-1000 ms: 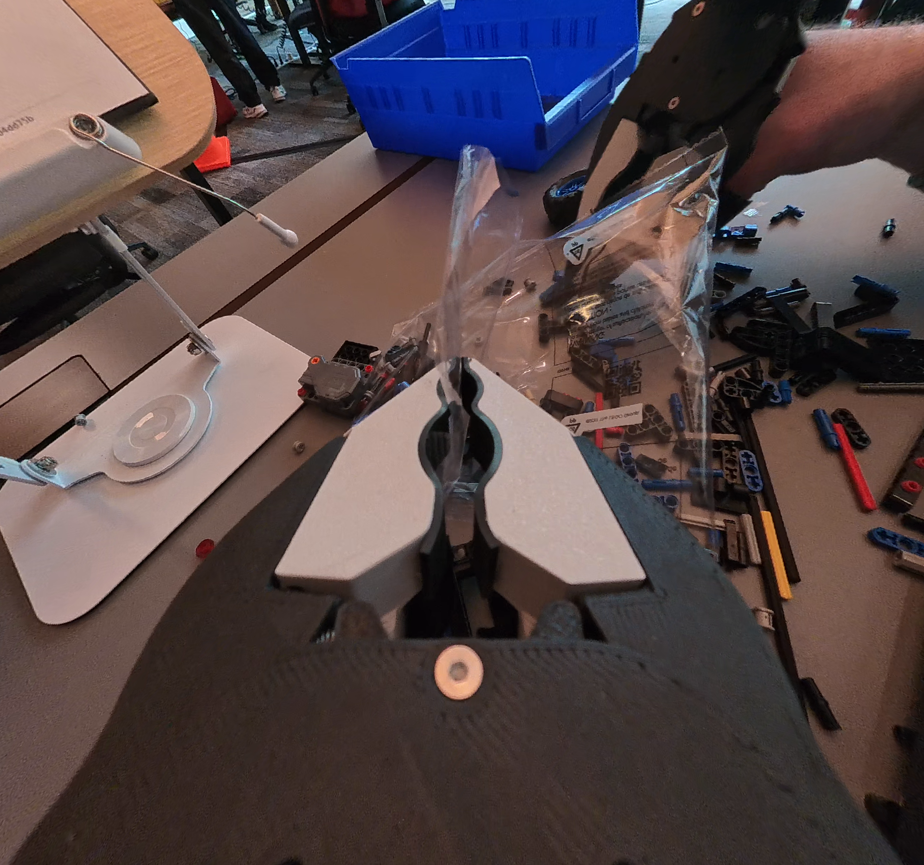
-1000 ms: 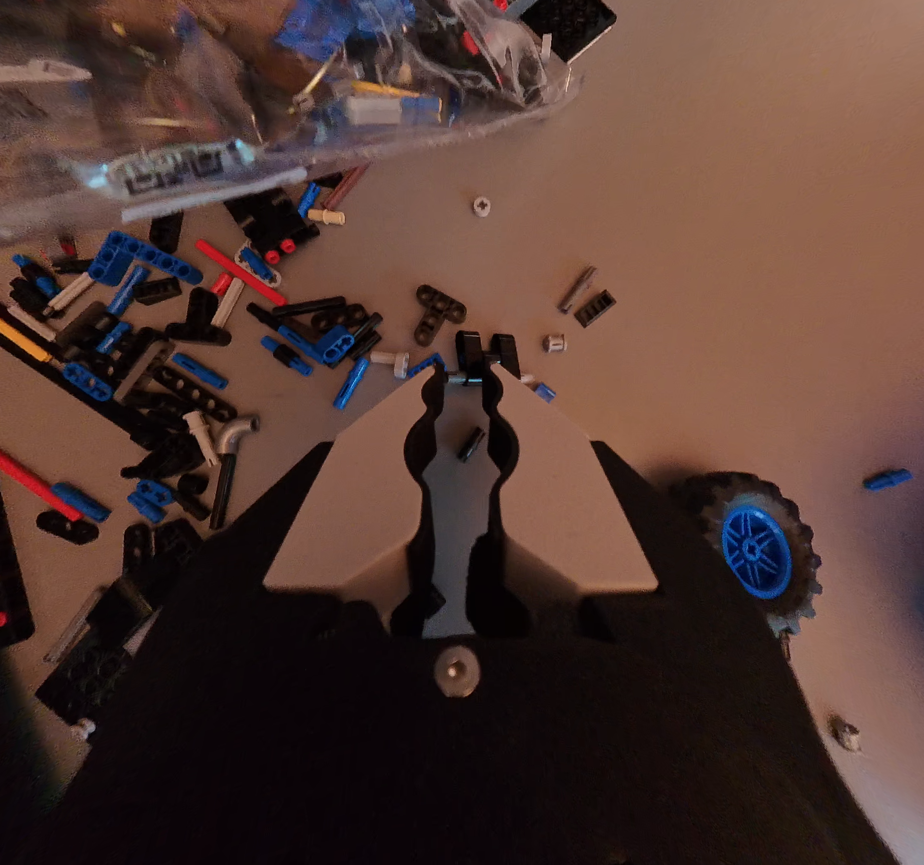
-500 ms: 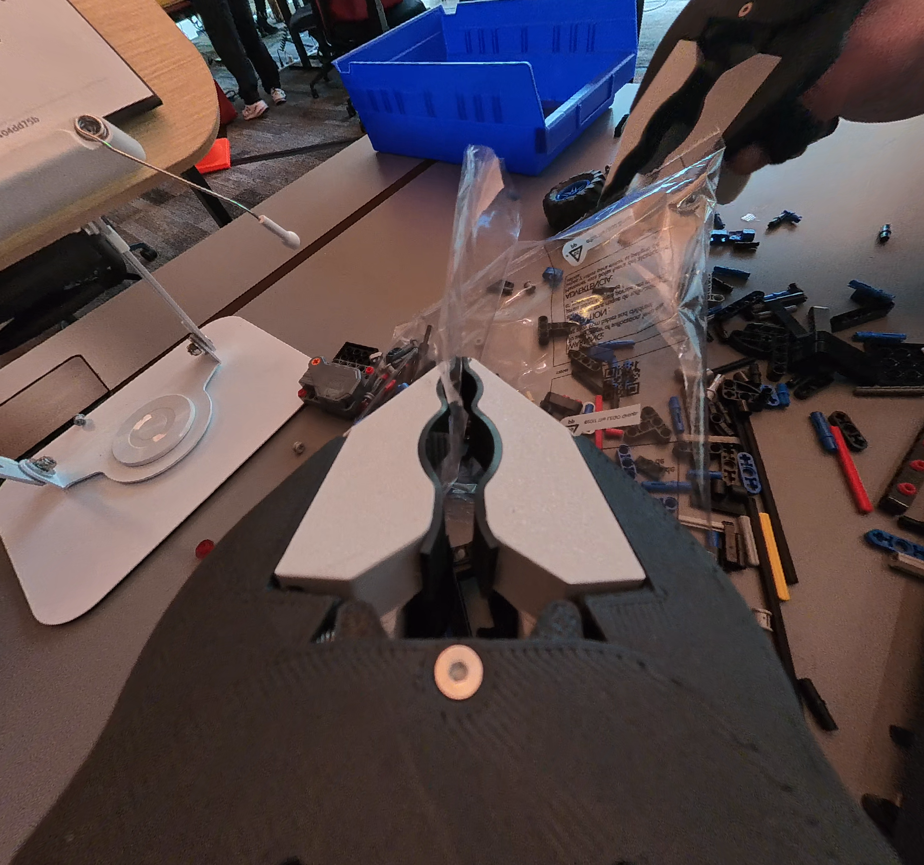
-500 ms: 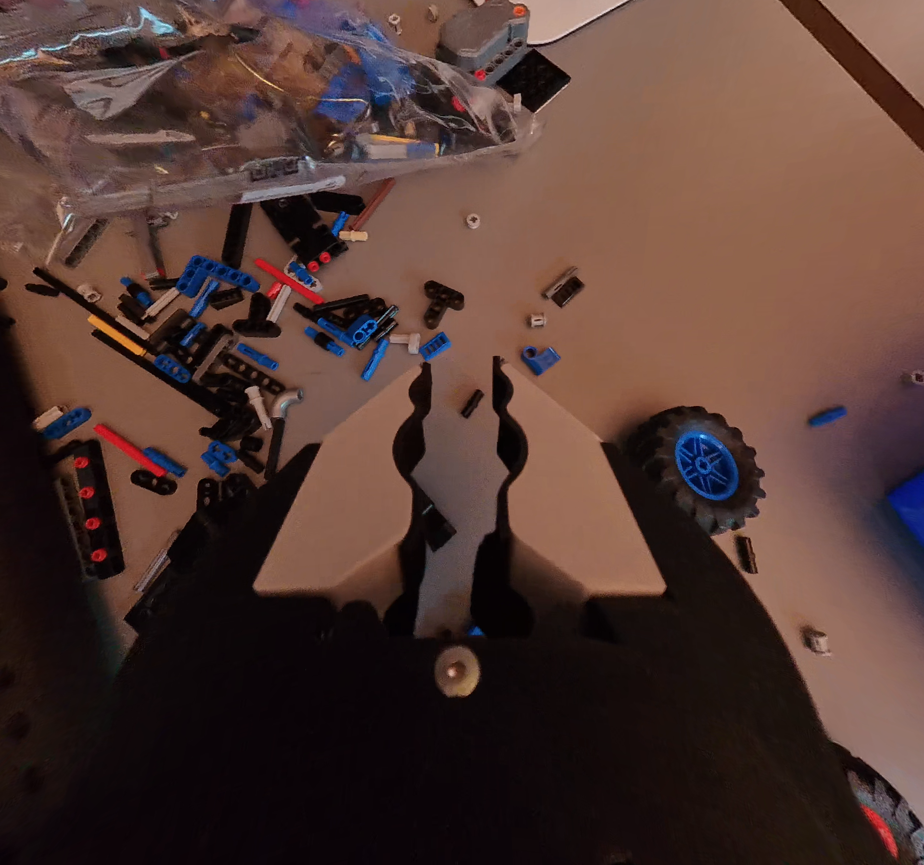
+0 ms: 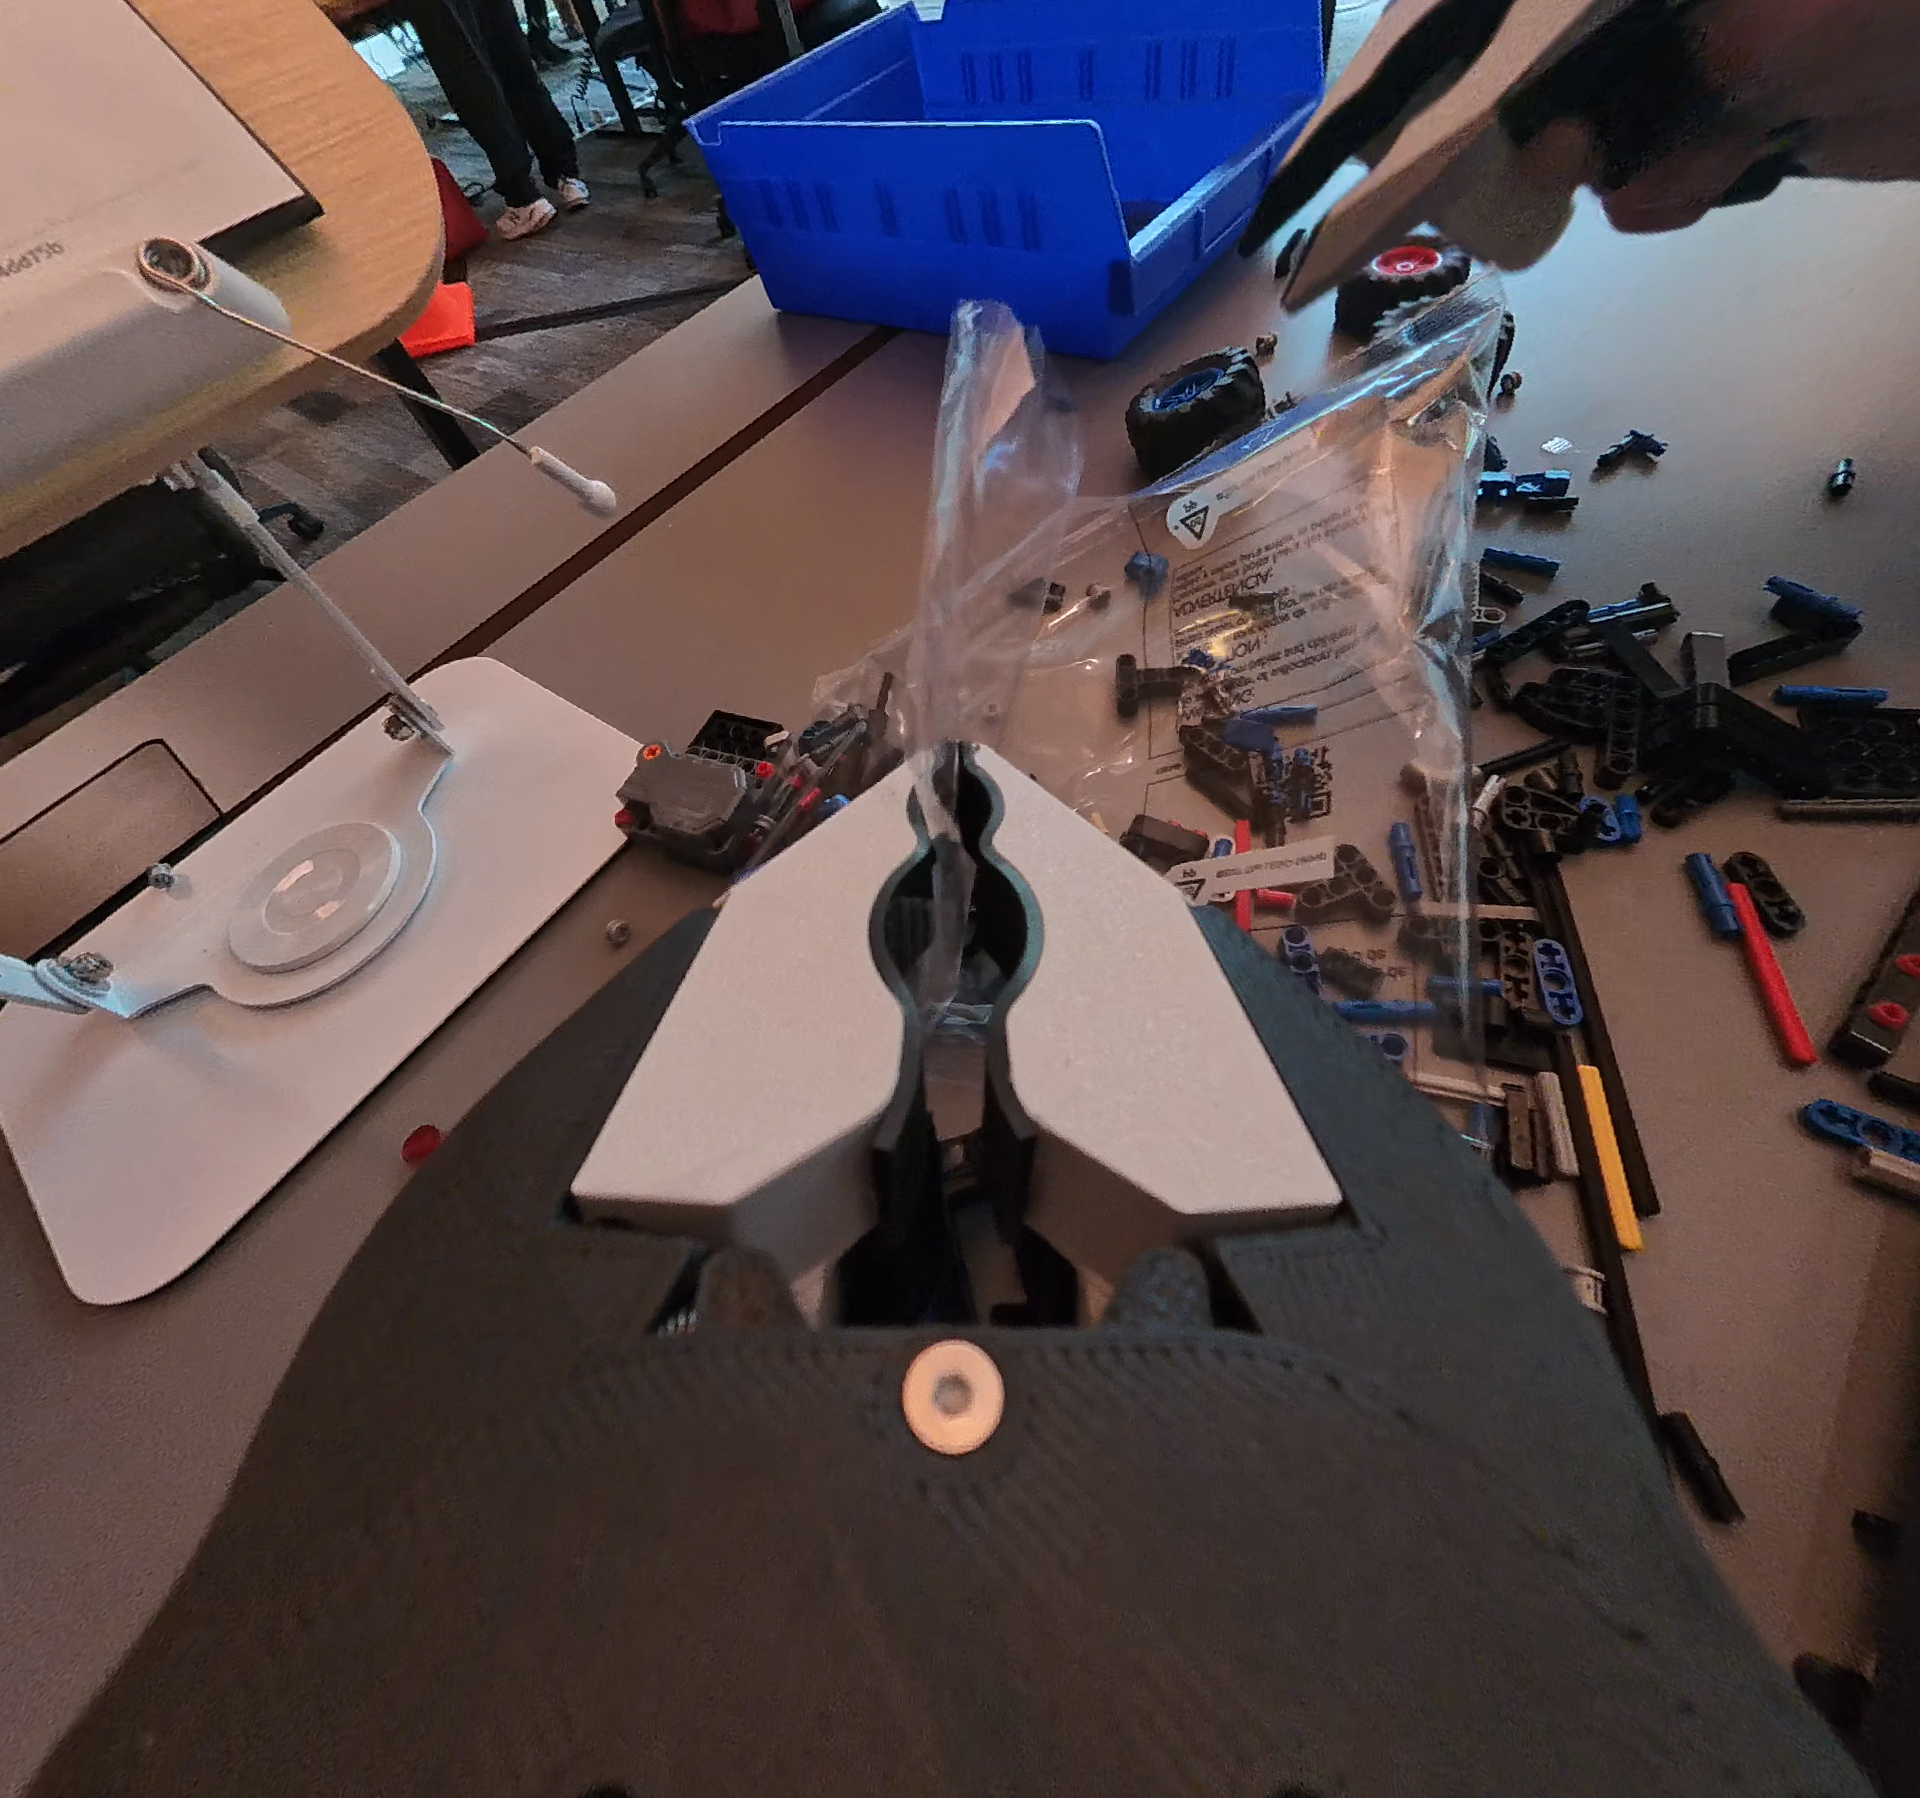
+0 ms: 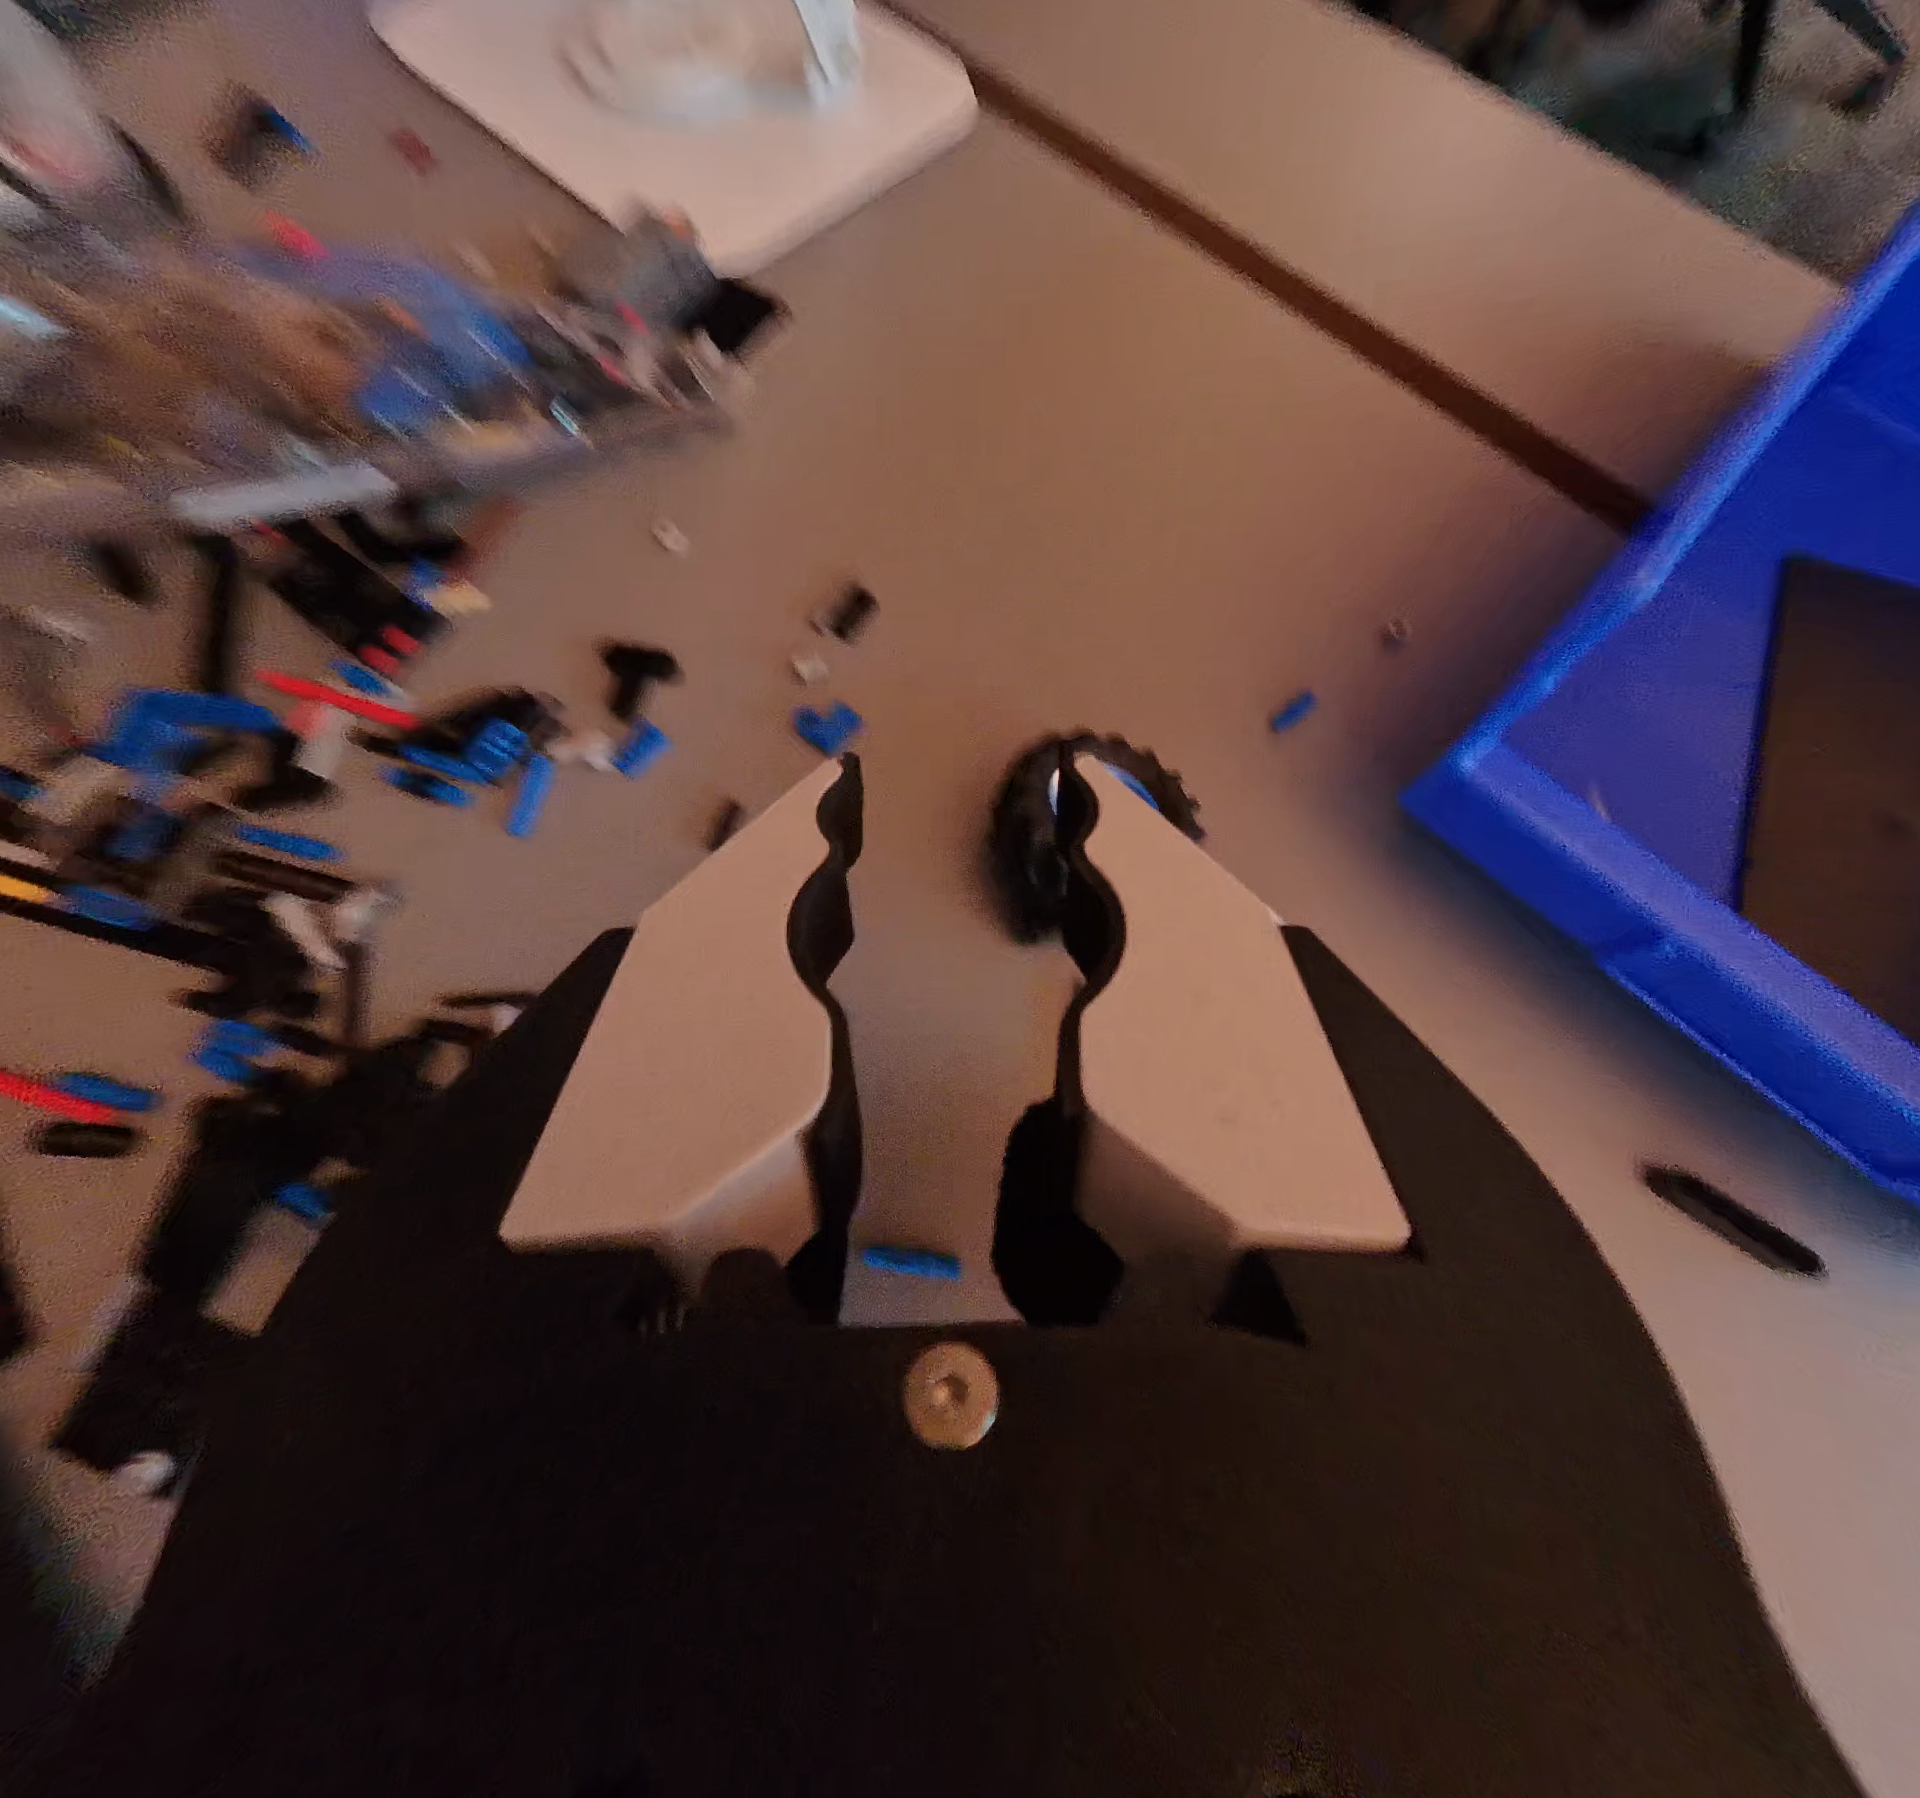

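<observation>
Clear plastic bag (image 5: 1226, 626) pinched upright in left gripper (image 5: 958, 761); right gripper (image 6: 956, 782) empty, jaws apart above blue-hubbed wheel (image 6: 1029, 855). Loose bricks (image 5: 1621, 730) strewn beside bag.

Left tool (image 5: 954, 761): two pale grey wedge fingers, black wavy inner edges
Right tool (image 6: 956, 772): same grey fingers, black scalloped edges
Housings: black ribbed plastic, one silver screw each
</observation>
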Demonstrator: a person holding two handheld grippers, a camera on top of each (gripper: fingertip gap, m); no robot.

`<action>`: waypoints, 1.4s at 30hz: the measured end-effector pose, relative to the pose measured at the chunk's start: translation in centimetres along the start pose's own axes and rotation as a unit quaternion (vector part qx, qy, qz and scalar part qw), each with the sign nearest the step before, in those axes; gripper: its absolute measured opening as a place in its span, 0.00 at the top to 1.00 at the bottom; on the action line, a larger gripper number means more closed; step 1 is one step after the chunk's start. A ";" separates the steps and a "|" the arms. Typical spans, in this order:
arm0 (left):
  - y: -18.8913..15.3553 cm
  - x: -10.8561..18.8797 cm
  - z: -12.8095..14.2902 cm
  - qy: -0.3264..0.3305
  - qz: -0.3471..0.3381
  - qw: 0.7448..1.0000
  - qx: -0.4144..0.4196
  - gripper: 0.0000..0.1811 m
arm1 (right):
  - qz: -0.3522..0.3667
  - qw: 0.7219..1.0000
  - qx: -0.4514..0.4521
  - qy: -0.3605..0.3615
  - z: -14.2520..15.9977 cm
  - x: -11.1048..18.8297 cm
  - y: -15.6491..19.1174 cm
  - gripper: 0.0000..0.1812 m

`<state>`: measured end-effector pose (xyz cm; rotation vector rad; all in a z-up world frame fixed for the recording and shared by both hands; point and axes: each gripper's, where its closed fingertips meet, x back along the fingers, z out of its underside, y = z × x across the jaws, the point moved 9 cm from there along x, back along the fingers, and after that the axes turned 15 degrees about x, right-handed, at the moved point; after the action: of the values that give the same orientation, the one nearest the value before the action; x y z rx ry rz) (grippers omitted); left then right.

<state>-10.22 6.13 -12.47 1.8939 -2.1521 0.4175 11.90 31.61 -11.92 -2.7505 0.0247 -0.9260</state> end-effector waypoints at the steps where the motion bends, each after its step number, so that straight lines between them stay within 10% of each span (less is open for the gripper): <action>1: 0.0 0.0 0.0 0.000 0.000 1.000 -0.001 1.00 | 0.011 0.999 0.011 0.040 0.7 -0.6 0.0 0.80; 16: 0.3 0.3 -0.2 -0.008 -0.004 1.000 0.006 1.00 | -0.074 0.983 0.055 0.157 -0.2 -9.6 3.4 0.90; 22: 0.4 0.3 -0.1 -0.006 -0.004 1.000 0.007 1.00 | -0.083 0.987 0.039 0.131 -0.8 -7.9 3.2 0.90; 28: 0.2 0.1 -0.1 -0.008 -0.004 1.000 0.006 1.00 | -0.151 0.976 0.125 -0.092 -10.5 0.3 8.0 0.91; 33: 0.3 0.1 -0.1 -0.011 -0.005 1.000 0.009 1.00 | -0.198 0.956 0.214 -0.017 -13.1 -3.2 12.5 0.79; 39: 1.0 0.4 -0.4 -0.019 -0.017 0.999 0.021 1.00 | -0.090 0.983 0.104 -0.121 -12.7 -2.4 6.8 0.87; 42: 1.0 0.3 -0.4 -0.014 -0.021 0.999 0.019 1.00 | -0.055 0.996 0.055 -0.048 -9.5 -4.5 3.7 0.85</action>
<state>-11.25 6.14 -12.01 1.9738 -2.1314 0.4296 2.85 26.32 -8.14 -2.7116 -0.1915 -0.7964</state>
